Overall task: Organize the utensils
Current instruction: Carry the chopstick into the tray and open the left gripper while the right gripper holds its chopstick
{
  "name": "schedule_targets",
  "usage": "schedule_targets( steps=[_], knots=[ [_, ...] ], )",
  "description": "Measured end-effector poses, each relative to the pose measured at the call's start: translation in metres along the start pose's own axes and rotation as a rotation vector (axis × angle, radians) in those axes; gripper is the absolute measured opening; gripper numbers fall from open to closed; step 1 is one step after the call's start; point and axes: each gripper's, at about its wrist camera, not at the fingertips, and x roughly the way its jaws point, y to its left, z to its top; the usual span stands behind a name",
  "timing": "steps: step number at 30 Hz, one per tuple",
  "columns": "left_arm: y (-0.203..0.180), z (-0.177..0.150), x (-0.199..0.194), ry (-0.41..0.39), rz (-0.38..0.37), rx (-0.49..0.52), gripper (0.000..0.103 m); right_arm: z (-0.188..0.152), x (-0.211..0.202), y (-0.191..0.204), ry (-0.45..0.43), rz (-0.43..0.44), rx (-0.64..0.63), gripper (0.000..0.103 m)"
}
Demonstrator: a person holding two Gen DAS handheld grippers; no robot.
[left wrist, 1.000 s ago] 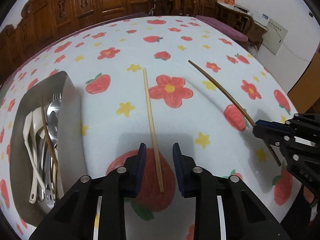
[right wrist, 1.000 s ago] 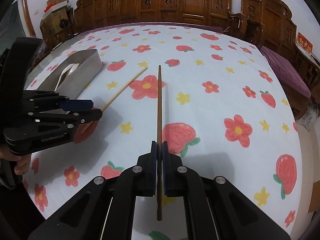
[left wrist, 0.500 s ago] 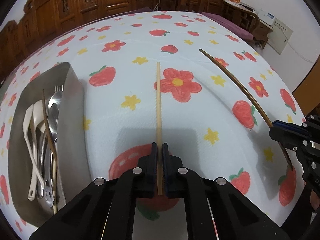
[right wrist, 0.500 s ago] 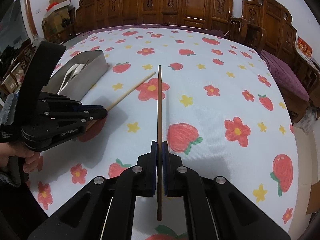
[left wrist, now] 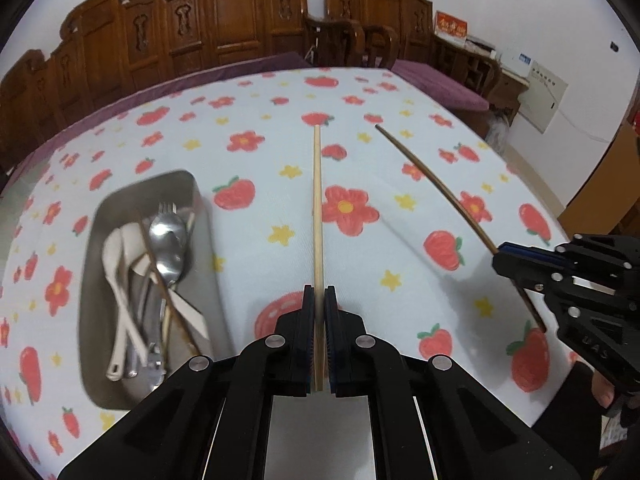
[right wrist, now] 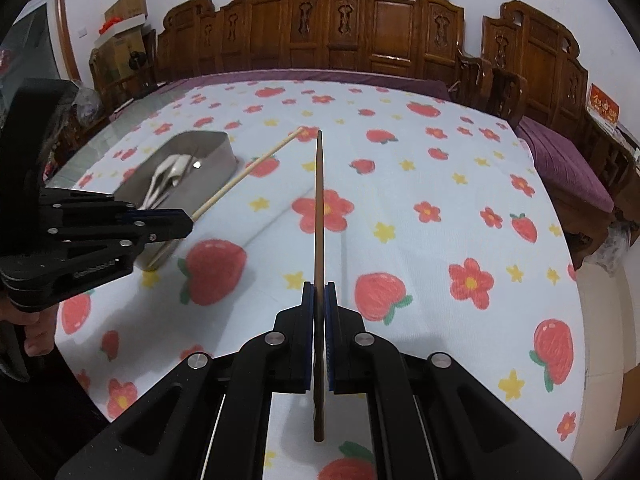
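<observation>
My left gripper [left wrist: 319,300] is shut on a pale wooden chopstick [left wrist: 317,208], which points away from me above the cloth. My right gripper [right wrist: 319,296] is shut on a dark brown chopstick [right wrist: 319,208], also lifted off the table. Each gripper shows in the other view: the right one [left wrist: 505,257] at the right edge, the left one [right wrist: 188,222] at the left edge. A metal tray [left wrist: 93,292] at the left holds spoons, a fork [left wrist: 167,216], white utensils and a dark chopstick. In the right wrist view the tray [right wrist: 216,156] lies beyond the left gripper.
The table [left wrist: 400,312] wears a white cloth with red flowers and strawberries. Carved wooden chairs [right wrist: 360,28] line its far side, with purple cushions [right wrist: 560,160] at the right. A person's hand [right wrist: 36,332] holds the left gripper's handle.
The left gripper closed on the pale chopstick, which lay between its open fingers. Both grippers then rose, lifting their chopsticks off the cloth; more of the tray and room shows now.
</observation>
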Motion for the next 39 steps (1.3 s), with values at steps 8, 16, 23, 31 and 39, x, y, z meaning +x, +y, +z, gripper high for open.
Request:
schedule_targets(
  steps=[8, 16, 23, 31, 39],
  knots=[
    [0.018, 0.002, -0.032, -0.046, 0.006, -0.002, 0.004, 0.011, -0.009, 0.020, -0.025, 0.018, -0.016, 0.006],
    [0.050, -0.005, -0.048, -0.046, 0.029, -0.016, 0.004, 0.022, -0.004, 0.043, -0.033, 0.044, -0.038, 0.006],
    [0.083, -0.013, -0.051, -0.029, 0.061, -0.047, 0.004, 0.027, 0.002, 0.060, -0.028, 0.064, -0.053, 0.006],
    [0.111, -0.021, -0.037, 0.021, 0.086, -0.065, 0.004, 0.028, 0.009, 0.070, -0.015, 0.076, -0.064, 0.006],
    [0.129, -0.031, -0.015, 0.079, 0.103, -0.084, 0.004, 0.026, 0.018, 0.074, 0.003, 0.084, -0.071, 0.006]
  ],
)
